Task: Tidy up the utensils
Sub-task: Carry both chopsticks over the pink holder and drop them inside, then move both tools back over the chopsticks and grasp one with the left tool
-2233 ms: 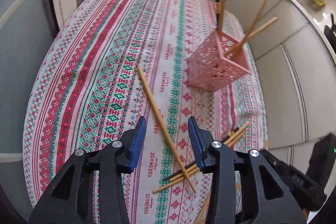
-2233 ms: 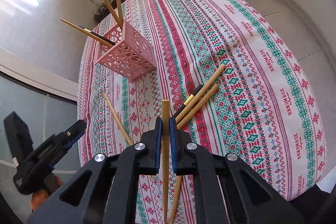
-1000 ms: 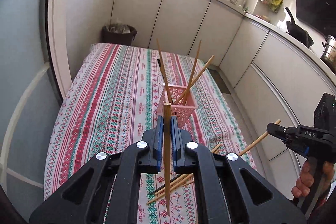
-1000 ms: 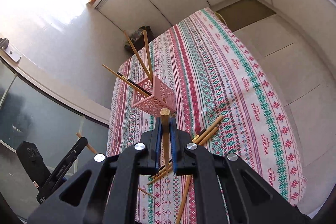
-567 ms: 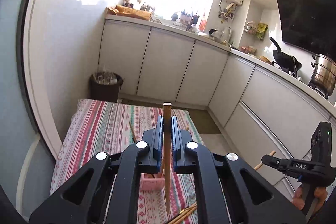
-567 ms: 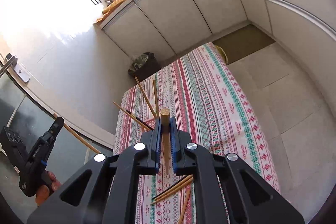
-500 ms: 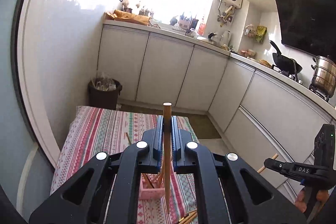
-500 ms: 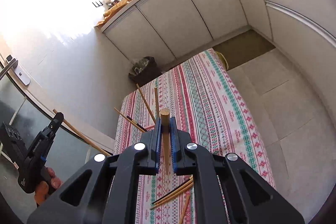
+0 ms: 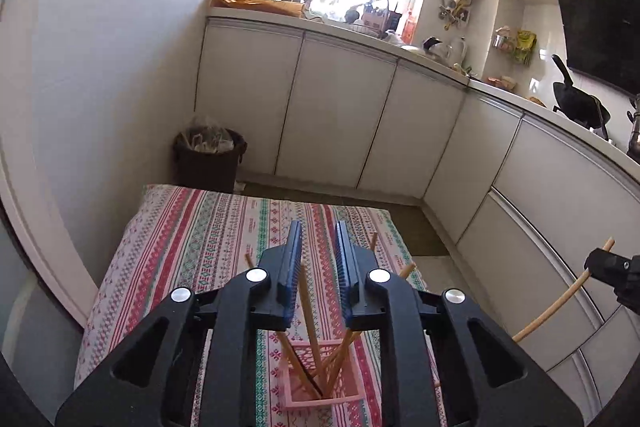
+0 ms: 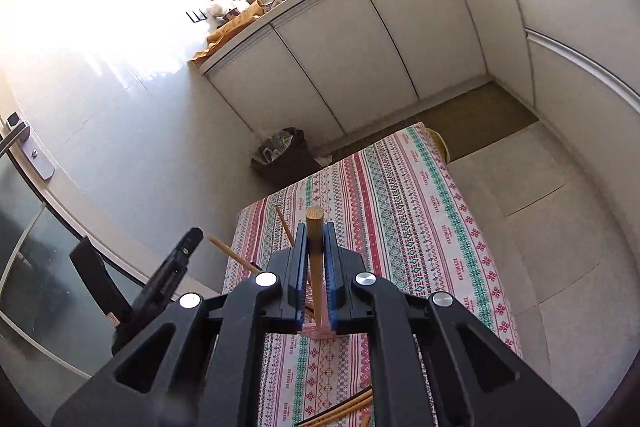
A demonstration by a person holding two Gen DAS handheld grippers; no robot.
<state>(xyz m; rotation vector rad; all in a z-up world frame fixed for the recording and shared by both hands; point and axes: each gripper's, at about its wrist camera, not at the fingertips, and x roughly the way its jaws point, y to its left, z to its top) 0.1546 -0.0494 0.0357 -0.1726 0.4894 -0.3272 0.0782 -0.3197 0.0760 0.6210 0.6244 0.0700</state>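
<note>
Your left gripper (image 9: 318, 259), above the pink basket (image 9: 320, 393), has just been opening, nothing between its jaws. Your right gripper (image 10: 315, 263) clamps a chopstick (image 10: 316, 267) upright over it.

The basket (image 9: 320, 379) stood on the counter (image 9: 192, 239), chopsticks (image 9: 310, 311) leaning inside it. A bin (image 9: 208, 161) stood behind the counter, before the cabinets (image 9: 332, 115).

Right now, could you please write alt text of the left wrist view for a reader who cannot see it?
The left gripper, jaws just opened, hangs over a pink basket of wooden chopsticks on a striped tablecloth; one chopstick stands between the jaws, untouched. At the right edge, the right gripper holds another chopstick. White kitchen cabinets fill the background.
</note>
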